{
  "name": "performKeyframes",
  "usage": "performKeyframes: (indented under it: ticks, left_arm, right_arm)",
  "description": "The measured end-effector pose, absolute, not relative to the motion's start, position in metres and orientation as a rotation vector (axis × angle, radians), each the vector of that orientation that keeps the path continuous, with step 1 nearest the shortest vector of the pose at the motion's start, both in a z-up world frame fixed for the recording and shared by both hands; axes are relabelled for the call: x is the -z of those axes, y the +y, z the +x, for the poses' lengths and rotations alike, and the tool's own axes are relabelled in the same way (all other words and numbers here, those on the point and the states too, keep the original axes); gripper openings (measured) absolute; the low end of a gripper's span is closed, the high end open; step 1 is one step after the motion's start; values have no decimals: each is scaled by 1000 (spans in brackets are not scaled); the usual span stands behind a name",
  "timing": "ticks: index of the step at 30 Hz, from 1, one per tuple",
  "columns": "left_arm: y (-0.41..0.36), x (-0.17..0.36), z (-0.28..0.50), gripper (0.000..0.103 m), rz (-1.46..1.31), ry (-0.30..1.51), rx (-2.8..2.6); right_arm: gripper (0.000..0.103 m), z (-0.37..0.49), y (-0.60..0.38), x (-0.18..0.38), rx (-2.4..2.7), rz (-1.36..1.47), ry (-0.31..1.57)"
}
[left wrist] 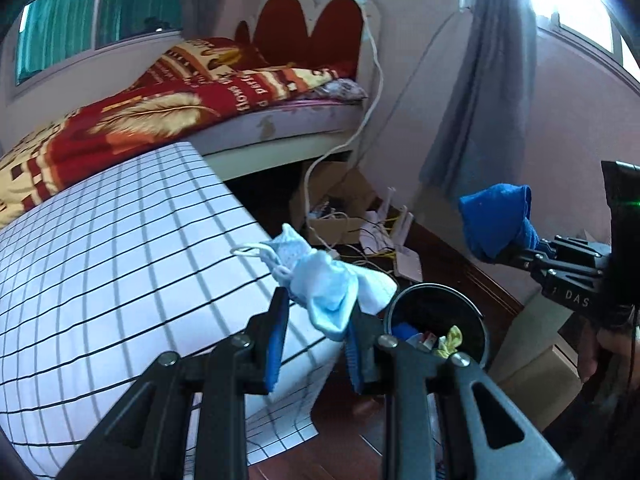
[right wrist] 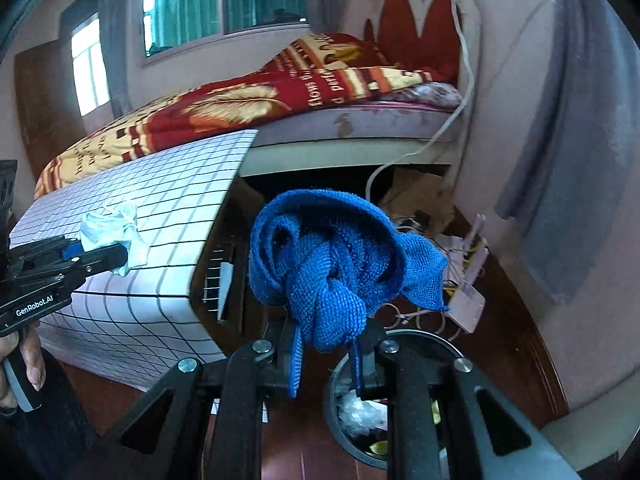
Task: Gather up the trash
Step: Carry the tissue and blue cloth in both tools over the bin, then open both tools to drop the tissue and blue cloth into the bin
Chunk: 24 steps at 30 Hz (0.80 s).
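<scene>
- While the grid-patterned table (left wrist: 100, 264) fills the left, the left hand-held gripper (left wrist: 320, 316) is clamped on a pale blue face mask (left wrist: 324, 280).
- Just right, the black trash bin (left wrist: 476, 312) stands on the floor, holding scraps.
- Farther right, the right hand-held gripper (right wrist: 328, 344) is clamped on a blue cloth (right wrist: 332, 256).

The left wrist view looked down along its fingers (left wrist: 280, 320), close over the bin (left wrist: 436, 320) at lower centre, with the bed (left wrist: 160, 108) at upper left. The right wrist view faced much the same way, from further right, its bin (right wrist: 400, 400) near the bottom edge. Both shared the bed, the grid sheet (left wrist: 100, 280) and the bin; each caught the other gripper at its frame edge
</scene>
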<state>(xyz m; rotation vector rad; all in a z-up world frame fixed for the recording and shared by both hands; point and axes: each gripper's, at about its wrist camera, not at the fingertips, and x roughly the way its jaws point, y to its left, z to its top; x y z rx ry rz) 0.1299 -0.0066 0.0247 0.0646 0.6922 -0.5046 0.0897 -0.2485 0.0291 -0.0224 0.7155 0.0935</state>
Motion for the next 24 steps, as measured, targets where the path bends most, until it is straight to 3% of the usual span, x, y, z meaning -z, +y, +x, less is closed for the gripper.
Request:
performKeyframes:
  ticks: [15,24]
  left_arm:
    - [-85,-5,120,28,128,745,649]
    - [-148,35,114,28,184,843,754]
  right_arm:
    - [20,54,-316,-5,32,27,765]
    - [21,43,-350,50,64,64,883]
